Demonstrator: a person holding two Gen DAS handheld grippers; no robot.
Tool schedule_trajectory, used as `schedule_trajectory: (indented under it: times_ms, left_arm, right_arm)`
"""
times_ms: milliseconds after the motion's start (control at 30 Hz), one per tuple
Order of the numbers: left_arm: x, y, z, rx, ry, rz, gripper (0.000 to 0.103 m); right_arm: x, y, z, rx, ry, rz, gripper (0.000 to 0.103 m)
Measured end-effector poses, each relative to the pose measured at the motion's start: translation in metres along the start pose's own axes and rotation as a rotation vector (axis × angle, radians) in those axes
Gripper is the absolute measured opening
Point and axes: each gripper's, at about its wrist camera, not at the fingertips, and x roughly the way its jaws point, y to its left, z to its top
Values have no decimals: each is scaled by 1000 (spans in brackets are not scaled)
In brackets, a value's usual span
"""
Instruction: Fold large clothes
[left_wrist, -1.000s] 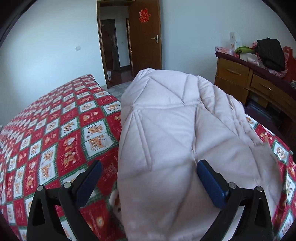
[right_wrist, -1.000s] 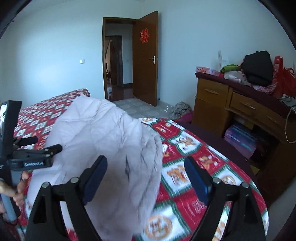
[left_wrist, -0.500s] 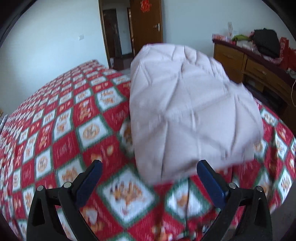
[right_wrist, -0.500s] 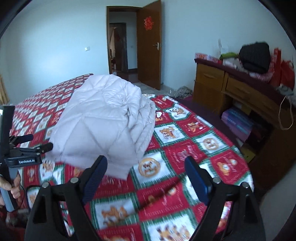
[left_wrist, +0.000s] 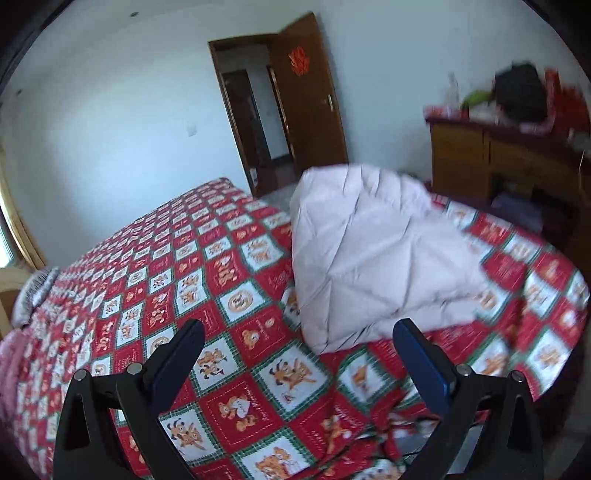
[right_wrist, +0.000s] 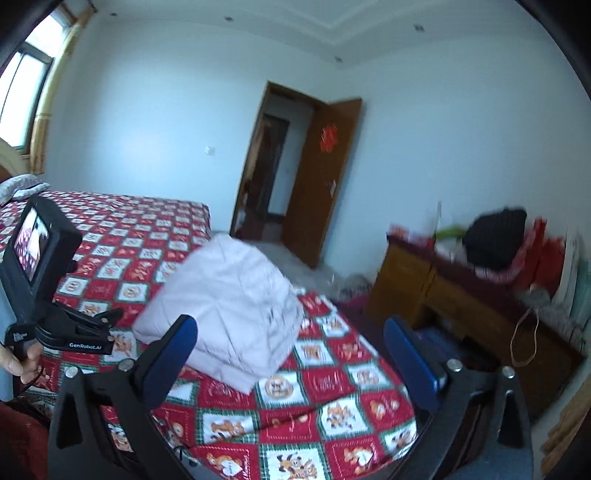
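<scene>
The white quilted garment (left_wrist: 373, 254) lies as a thick folded bundle on the red checked bedspread (left_wrist: 159, 280), in the middle right of the left wrist view and in the lower middle of the right wrist view (right_wrist: 229, 306). It sits near the foot corner of the bed, probably because there the person can reach it from the edge.

The left gripper (left_wrist: 299, 354) is wide apart and holds nothing; its blue pads (left_wrist: 421, 362) stand at the bottom of the frame, apart from the bundle. The right gripper (right_wrist: 291, 354) is also spread wide and empty, with only bedspread and the near edge of the bundle between its fingers. At the left edge of the right wrist view the person's hand (right_wrist: 20, 360) holds the other handle with its small screen.

I judge that the folding is finished or almost finished, since the bundle looks compact and neither gripper touches it. The wooden dresser (right_wrist: 461, 314) with piled things stands at the right, and the open door (left_wrist: 310, 96) is in the upper middle.
</scene>
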Motion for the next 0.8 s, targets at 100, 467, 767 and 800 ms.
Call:
schedule_trajectory:
  times_ms: [100,467,767,800]
  left_arm:
    - [-26,9,8,-37,-48,-12,102]
    - [-91,17,36,-81,-232,57,102]
    - [-97,12,40,-87,-261,103,102]
    - [-96,12,40,-87,-256,108,102]
  right_arm:
    - [-10,13,8,-20,-47,12,103]
    - [-18,11,31,120,-178,144,103]
    - [5,-1,29,270,-153,197,103]
    - [6,-3,28,281,-147,198,103]
